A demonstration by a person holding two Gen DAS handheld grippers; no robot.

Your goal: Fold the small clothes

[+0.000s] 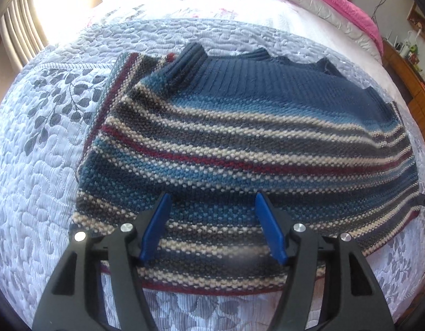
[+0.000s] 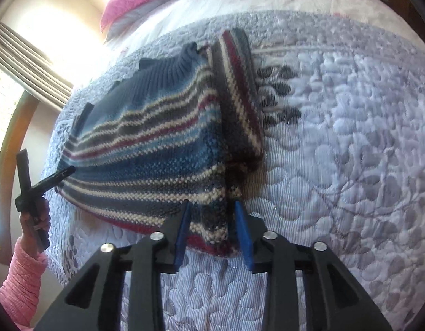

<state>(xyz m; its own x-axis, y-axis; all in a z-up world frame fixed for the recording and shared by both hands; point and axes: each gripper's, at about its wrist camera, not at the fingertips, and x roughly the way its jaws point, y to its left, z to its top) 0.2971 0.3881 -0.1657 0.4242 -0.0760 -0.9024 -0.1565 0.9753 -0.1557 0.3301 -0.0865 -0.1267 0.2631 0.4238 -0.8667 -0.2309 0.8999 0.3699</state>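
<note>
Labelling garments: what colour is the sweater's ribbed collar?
Solid dark blue on the sweater's ribbed collar, clearest in the left wrist view.

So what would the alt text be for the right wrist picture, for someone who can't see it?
A striped knitted sweater lies on a quilted bedspread, one side folded over. The right gripper, open, straddles its near corner. At far left a hand in a pink sleeve holds the left gripper.

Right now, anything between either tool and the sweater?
Nothing visible. The left tool hangs open over the striped sweater near its hem; the right tool straddles the hem corner, open. Only quilt around.
</note>
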